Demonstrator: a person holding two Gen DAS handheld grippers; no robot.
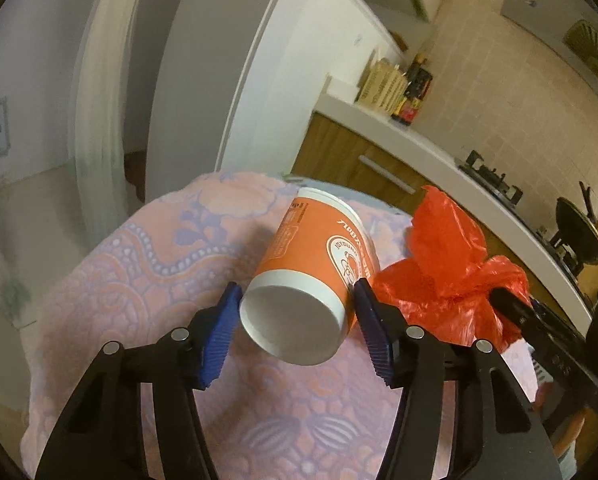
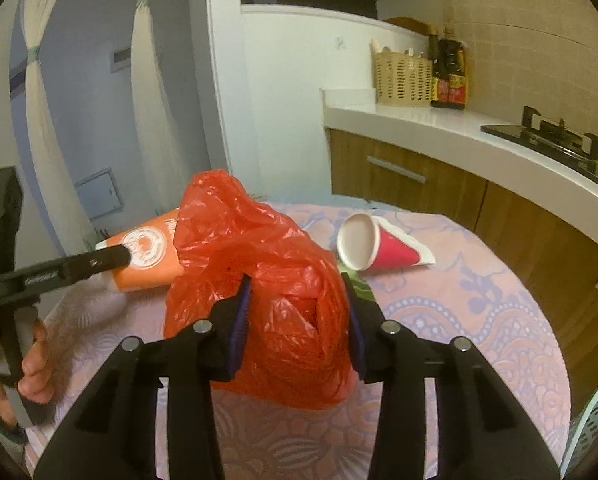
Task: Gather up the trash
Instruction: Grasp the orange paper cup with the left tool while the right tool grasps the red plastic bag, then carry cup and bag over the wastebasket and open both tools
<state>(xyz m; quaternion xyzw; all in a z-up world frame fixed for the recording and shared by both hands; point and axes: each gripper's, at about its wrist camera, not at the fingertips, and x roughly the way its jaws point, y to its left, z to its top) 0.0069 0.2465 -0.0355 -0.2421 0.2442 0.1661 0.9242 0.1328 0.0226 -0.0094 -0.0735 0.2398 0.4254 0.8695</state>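
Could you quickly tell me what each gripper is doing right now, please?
Left gripper: closed on the orange paper cup, lifted off the cloth.
Right gripper: closed on the red plastic bag.

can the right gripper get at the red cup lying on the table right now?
Probably not yet: the right gripper is shut on the red plastic bag. The red cup lies beyond it on the tablecloth, path otherwise unblocked.

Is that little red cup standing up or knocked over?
Knocked over: the red cup lies on its side on the tablecloth, its open mouth facing the camera.
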